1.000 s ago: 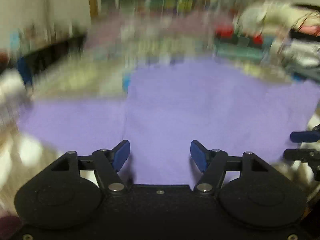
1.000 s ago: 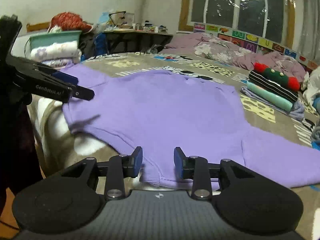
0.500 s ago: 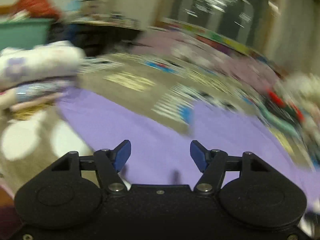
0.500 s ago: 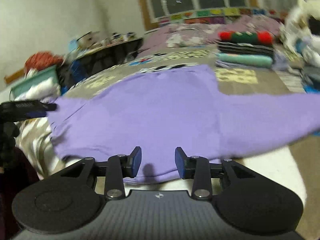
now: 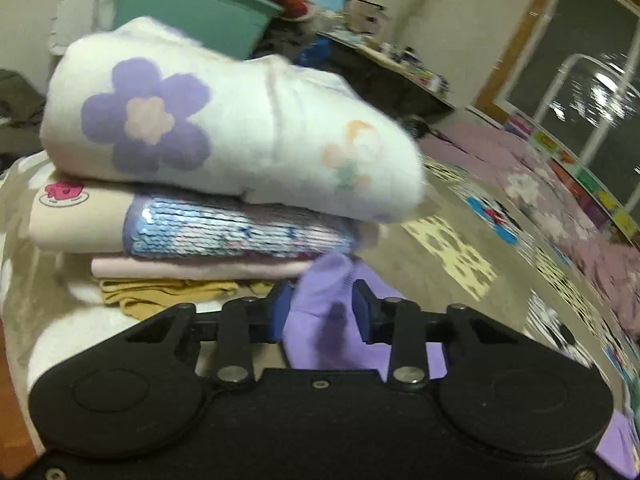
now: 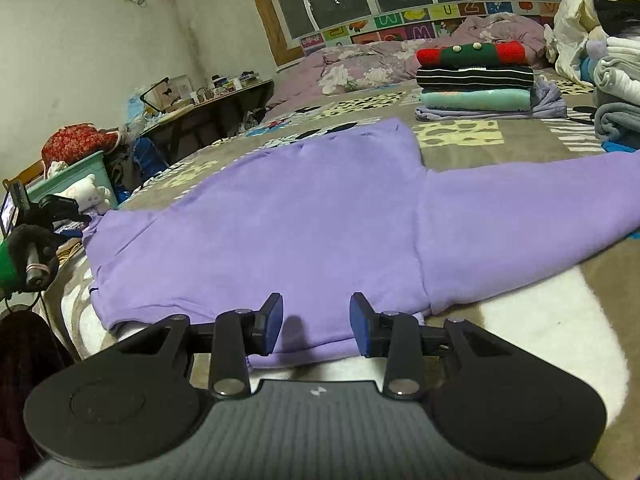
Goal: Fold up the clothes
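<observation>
A purple long-sleeved sweater [image 6: 288,216] lies spread flat on the bed, sleeves out to both sides. My left gripper [image 5: 320,308] is at the end of the sweater's left sleeve [image 5: 324,292], and the bunched purple cuff sits between its blue pads, which have closed in on it. From the right wrist view the left gripper [image 6: 60,208] is at the far left by that sleeve end. My right gripper [image 6: 316,326] is open over the sweater's near hem, with the cloth below its pads, holding nothing.
A stack of folded clothes [image 5: 208,168] topped by a white flowered piece stands just past the left sleeve. Another folded stack [image 6: 476,80] sits at the far right of the bed, with white and grey laundry [image 6: 616,80] beside it. A green bin [image 5: 188,12] and a cluttered low table [image 6: 208,100] stand beyond.
My left gripper swung left to the sleeve end and closed from wide open onto the cuff. My right gripper has stayed open at the hem, turning slightly.
</observation>
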{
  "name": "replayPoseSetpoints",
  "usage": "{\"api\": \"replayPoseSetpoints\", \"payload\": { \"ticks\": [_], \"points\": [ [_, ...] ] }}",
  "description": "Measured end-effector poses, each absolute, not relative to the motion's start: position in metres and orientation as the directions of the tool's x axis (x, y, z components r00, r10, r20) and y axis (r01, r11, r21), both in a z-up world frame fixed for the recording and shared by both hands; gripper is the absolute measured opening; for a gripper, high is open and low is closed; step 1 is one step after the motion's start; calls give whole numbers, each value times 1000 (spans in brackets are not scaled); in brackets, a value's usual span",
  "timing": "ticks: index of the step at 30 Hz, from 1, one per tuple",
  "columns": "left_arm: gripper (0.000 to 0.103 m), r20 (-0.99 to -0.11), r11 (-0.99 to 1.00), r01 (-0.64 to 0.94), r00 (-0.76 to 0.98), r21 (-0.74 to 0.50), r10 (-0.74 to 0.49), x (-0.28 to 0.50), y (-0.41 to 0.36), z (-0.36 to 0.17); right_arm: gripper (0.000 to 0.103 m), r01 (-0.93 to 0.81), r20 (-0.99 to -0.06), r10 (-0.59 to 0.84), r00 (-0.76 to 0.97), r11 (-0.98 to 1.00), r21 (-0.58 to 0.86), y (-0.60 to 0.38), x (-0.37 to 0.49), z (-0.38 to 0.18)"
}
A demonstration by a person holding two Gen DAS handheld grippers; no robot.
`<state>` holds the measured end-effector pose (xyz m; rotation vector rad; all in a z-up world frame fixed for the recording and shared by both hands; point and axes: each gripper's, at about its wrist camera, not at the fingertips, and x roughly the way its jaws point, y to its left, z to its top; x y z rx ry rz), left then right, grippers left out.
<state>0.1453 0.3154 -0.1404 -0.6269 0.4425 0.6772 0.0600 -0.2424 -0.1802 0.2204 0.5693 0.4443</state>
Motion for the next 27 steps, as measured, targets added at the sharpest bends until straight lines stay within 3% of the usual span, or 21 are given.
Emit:
{"api": "replayPoseSetpoints", "payload": {
  "ticks": [1,3,14,22,27],
  "points": [
    [19,-575,593,-712,681,-375,454,148,318,-143,38,-345,-470,463,751,883,318,-242,60,-181],
    [18,-585,557,-729,669,-398,458,146,324,-147,38,-348,-471,463,750,883,314,-241,61,-182],
    [19,-518,449,-659,752,-603,408,106,351,-157,39,-349,-467,471,748,878,327,-240,64,-185],
    [20,-498,485,-659,752,-575,432,112,363,-159,48,-352,-469,466,750,882,314,-233,63,-185],
    [20,-498,475,-668,744,-573,446,115,370,-161,49,-354,-468,465,752,883,308,-232,62,-185]
  ]
}}
